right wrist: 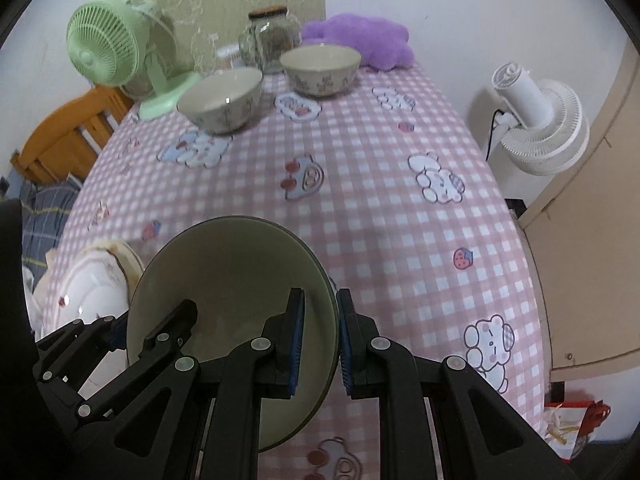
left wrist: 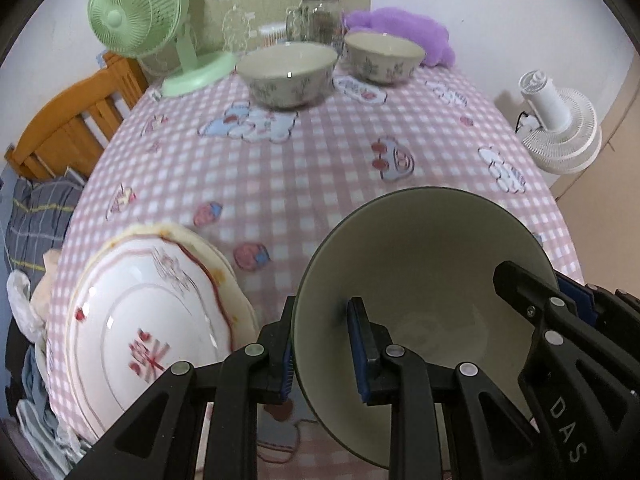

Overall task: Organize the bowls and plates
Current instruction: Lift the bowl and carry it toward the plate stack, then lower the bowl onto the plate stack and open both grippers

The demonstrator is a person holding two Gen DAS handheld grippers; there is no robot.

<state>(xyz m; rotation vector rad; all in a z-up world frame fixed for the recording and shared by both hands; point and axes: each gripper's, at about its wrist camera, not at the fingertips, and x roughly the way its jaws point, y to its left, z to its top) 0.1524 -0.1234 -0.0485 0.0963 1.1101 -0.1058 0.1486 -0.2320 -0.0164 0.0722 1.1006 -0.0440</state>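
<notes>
Black tongs, ours in each hand, pinch one grey-green bowl (left wrist: 420, 280) from opposite sides. We have the left gripper (left wrist: 326, 348) clamped on the bowl's left rim, one blue pad (left wrist: 360, 344) inside the wall and the other outside. We have the right gripper (right wrist: 320, 344) clamped on the right rim in the same way, one finger inside, one outside. In the left wrist view our right gripper shows at the bowl's far right edge; in the right wrist view our left gripper shows at its left edge.

We see the bowl tilted, its mouth turned toward us, over the near end of the table (left wrist: 320, 168), which wears a pink checked cloth with cartoon prints. Whether its base touches the cloth we cannot tell.

Just left of the bowl lies a white plate (left wrist: 152, 320) with a red pattern and a scalloped rim, at the table's near left edge; it looks blurred.

At the far end stand two patterned bowls, apart from each other: the left bowl (left wrist: 286, 76) a little nearer, the right bowl (left wrist: 382, 58) farther back. Behind them we see glass jars (left wrist: 320, 16) and a purple plush (left wrist: 400, 32). A green fan (left wrist: 132, 20) stands at the far left corner. Off the table to the right is a white fan (left wrist: 556, 128); to the left, a wooden bed frame (left wrist: 72, 120).
</notes>
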